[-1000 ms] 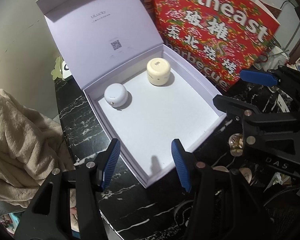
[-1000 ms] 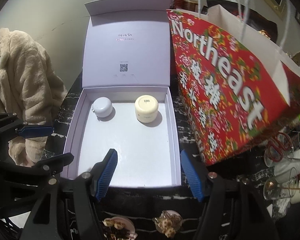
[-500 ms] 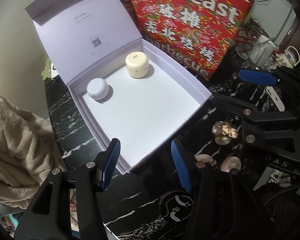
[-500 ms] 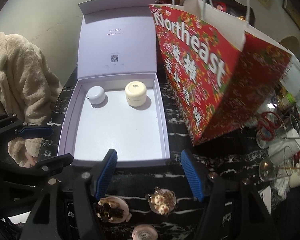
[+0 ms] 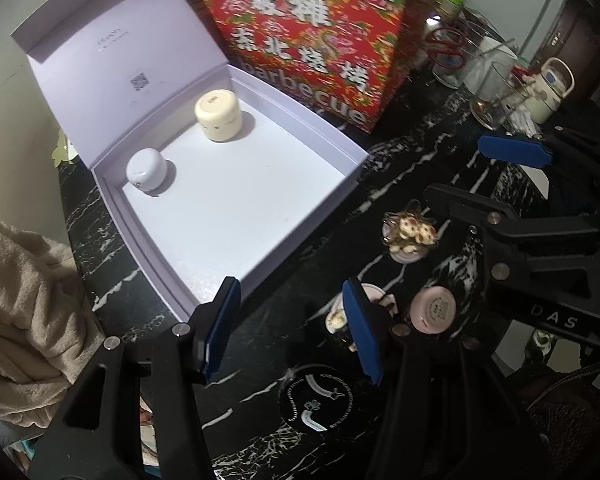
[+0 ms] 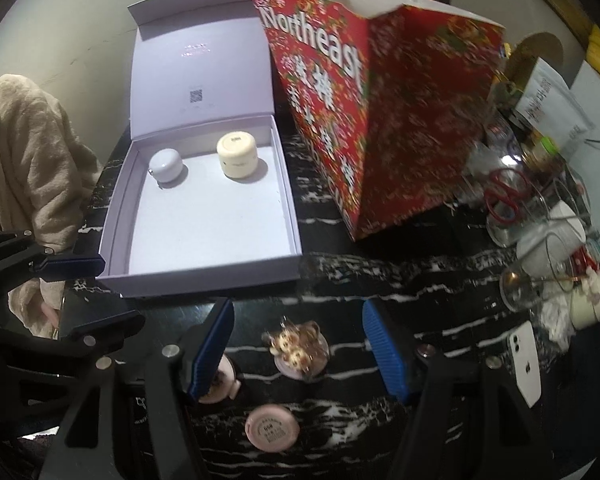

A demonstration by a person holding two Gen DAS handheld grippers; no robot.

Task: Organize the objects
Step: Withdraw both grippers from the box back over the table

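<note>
We see the lilac box (image 6: 204, 276) open on the black marble table (image 6: 380, 280), cream jar (image 6: 237, 154) and white jar (image 6: 166, 165) at its back. Our left gripper (image 5: 290, 324) and right gripper (image 6: 298, 354) both gape empty above small pink dishes (image 6: 300, 350).

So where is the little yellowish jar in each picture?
Left wrist view: the cream jar stands in the far corner of the open lilac box, upper middle of the picture.
Right wrist view: the cream jar stands at the back of the box, upper left of centre.
Shared landmark: the pale round jar just left of it.
</note>
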